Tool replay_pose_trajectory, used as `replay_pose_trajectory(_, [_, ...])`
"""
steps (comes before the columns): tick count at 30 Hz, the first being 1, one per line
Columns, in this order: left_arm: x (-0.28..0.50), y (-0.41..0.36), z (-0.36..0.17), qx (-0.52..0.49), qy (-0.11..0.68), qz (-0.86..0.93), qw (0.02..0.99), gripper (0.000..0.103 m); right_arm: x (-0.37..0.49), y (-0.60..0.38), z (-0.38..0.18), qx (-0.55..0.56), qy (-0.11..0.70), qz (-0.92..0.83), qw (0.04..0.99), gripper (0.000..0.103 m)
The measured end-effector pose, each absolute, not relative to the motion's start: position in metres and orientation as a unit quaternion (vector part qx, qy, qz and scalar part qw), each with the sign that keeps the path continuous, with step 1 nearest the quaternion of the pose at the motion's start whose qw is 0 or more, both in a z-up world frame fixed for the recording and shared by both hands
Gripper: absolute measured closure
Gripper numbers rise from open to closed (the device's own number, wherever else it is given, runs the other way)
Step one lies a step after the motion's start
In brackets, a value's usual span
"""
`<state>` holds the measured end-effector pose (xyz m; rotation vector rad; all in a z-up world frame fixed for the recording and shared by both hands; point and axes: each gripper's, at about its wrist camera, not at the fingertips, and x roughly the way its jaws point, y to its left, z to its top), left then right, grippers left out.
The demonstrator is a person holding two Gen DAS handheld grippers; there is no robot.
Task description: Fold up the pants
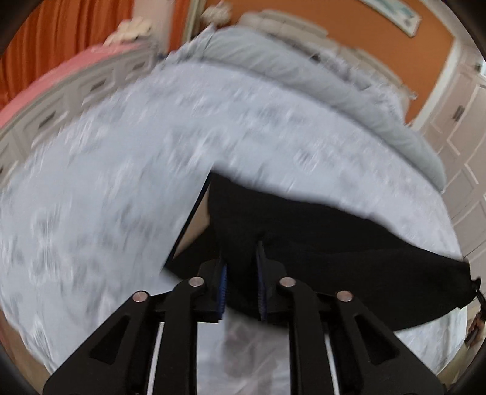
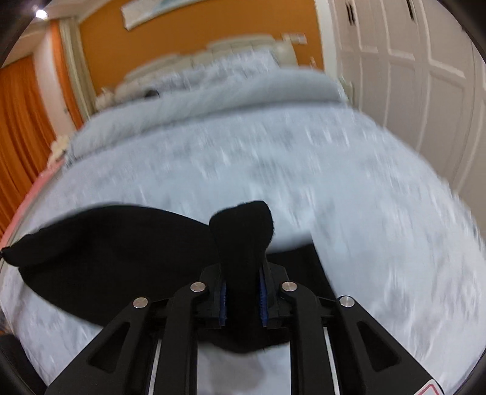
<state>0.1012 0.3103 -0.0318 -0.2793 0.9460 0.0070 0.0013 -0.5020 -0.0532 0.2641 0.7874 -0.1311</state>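
Bedroom, heavy motion blur. Bed [image 2: 303,182] with pale blue patterned cover, grey duvet [image 2: 212,94] bunched at the cream headboard [image 2: 237,45]. Orange wall [image 2: 197,33] with framed picture [image 2: 145,13]. Orange curtains [image 2: 21,127] on one side, white panelled wardrobe doors [image 2: 410,60] on the other.

The place is a home bedroom, shown by a wide bed [image 2: 303,188] under a pale patterned cover with a padded headboard [image 2: 231,45], orange curtains [image 2: 18,127], white panelled wardrobe doors [image 2: 410,60] and a framed picture [image 1: 391,13].
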Motion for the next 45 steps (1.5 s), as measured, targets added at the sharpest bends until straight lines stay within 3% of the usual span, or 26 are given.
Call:
replay_pose_trajectory(2, [0.093, 0.316, -0.057, -0.142, 0.483, 0.007, 0.864, 0.075, -0.011, -0.508, -0.081, 0.142, 0.414, -0.084, 0.895, 0.077])
replay_pose_trajectory(4, [0.083, 0.323, -0.069, -0.165, 0.487, 0.032, 0.857, 0.072, -0.026, -0.511, -0.090, 0.158, 0.416, -0.101, 0.890, 0.062])
replay_pose_trajectory(5, [0.077, 0.327, -0.067, -0.181, 0.479, 0.039, 0.858, 0.069, -0.036, -0.513, -0.088, 0.168, 0.406, -0.112, 0.891, 0.059])
replay_pose_trajectory(7, [0.064, 0.331, -0.053, -0.224, 0.451, 0.036, 0.863, 0.043, -0.054, -0.511, -0.075, 0.187, 0.380, -0.127, 0.897, 0.052])
replay_pose_trajectory(8, [0.057, 0.330, -0.041, -0.243, 0.433, 0.038, 0.867, 0.022, -0.059, -0.509, -0.068, 0.194, 0.371, -0.132, 0.899, 0.051])
replay_pose_trajectory(9, [0.054, 0.328, -0.036, -0.254, 0.426, 0.041, 0.867, 0.011, -0.063, -0.507, -0.061, 0.204, 0.361, -0.133, 0.900, 0.050])
replay_pose_trajectory(10, [0.054, 0.325, -0.035, -0.263, 0.428, 0.045, 0.863, 0.011, -0.067, -0.500, -0.054, 0.215, 0.352, -0.134, 0.901, 0.049])
replay_pose_trajectory(15, [0.073, 0.300, -0.065, -0.323, 0.493, 0.050, 0.807, 0.015, -0.065, -0.468, -0.034, 0.288, 0.324, -0.098, 0.896, 0.034])
replay_pose_trajectory(16, [0.079, 0.295, -0.073, -0.331, 0.503, 0.048, 0.797, 0.021, -0.059, -0.461, -0.036, 0.305, 0.327, -0.089, 0.890, 0.034])
replay_pose_trajectory(18, [0.089, 0.287, -0.089, -0.340, 0.521, 0.053, 0.781, 0.058, -0.058, -0.457, -0.041, 0.328, 0.325, -0.087, 0.883, 0.034])
replay_pose_trajectory(21, [0.092, 0.284, -0.102, -0.331, 0.519, 0.076, 0.784, 0.076, -0.057, -0.462, -0.056, 0.374, 0.319, -0.100, 0.865, 0.034])
replay_pose_trajectory(23, [0.093, 0.286, -0.107, -0.338, 0.525, 0.071, 0.778, 0.077, -0.054, -0.466, -0.065, 0.401, 0.330, -0.095, 0.849, 0.039])
replay_pose_trajectory(24, [0.095, 0.287, -0.107, -0.340, 0.523, 0.066, 0.779, 0.077, -0.054, -0.466, -0.065, 0.406, 0.330, -0.101, 0.846, 0.046])
replay_pose_trajectory(29, [0.101, 0.279, -0.104, -0.306, 0.529, 0.066, 0.789, 0.076, -0.094, -0.459, -0.005, 0.364, 0.195, -0.181, 0.893, 0.044])
replay_pose_trajectory(31, [0.103, 0.279, -0.104, -0.297, 0.531, 0.066, 0.791, 0.076, -0.084, -0.453, 0.000, 0.354, 0.228, -0.141, 0.896, 0.028])
replay_pose_trajectory(36, [0.114, 0.280, -0.107, -0.309, 0.536, 0.067, 0.782, 0.076, -0.012, -0.436, -0.075, 0.383, 0.408, -0.084, 0.824, 0.028])
replay_pose_trajectory(38, [0.117, 0.281, -0.107, -0.311, 0.537, 0.067, 0.781, 0.076, 0.013, -0.440, -0.104, 0.409, 0.437, -0.090, 0.796, 0.034])
replay_pose_trajectory(39, [0.119, 0.281, -0.108, -0.309, 0.538, 0.066, 0.781, 0.076, 0.023, -0.444, -0.113, 0.419, 0.441, -0.095, 0.788, 0.052])
replay_pose_trajectory(40, [0.119, 0.282, -0.108, -0.309, 0.539, 0.065, 0.781, 0.076, 0.031, -0.448, -0.119, 0.426, 0.436, -0.095, 0.787, 0.100])
replay_pose_trajectory(42, [0.118, 0.284, -0.109, -0.306, 0.539, 0.062, 0.782, 0.076, 0.042, -0.457, -0.112, 0.441, 0.388, -0.091, 0.804, 0.099])
replay_pose_trajectory(45, [0.120, 0.290, -0.111, -0.316, 0.540, 0.052, 0.779, 0.076, 0.031, -0.435, -0.026, 0.376, 0.229, -0.030, 0.898, 0.099])
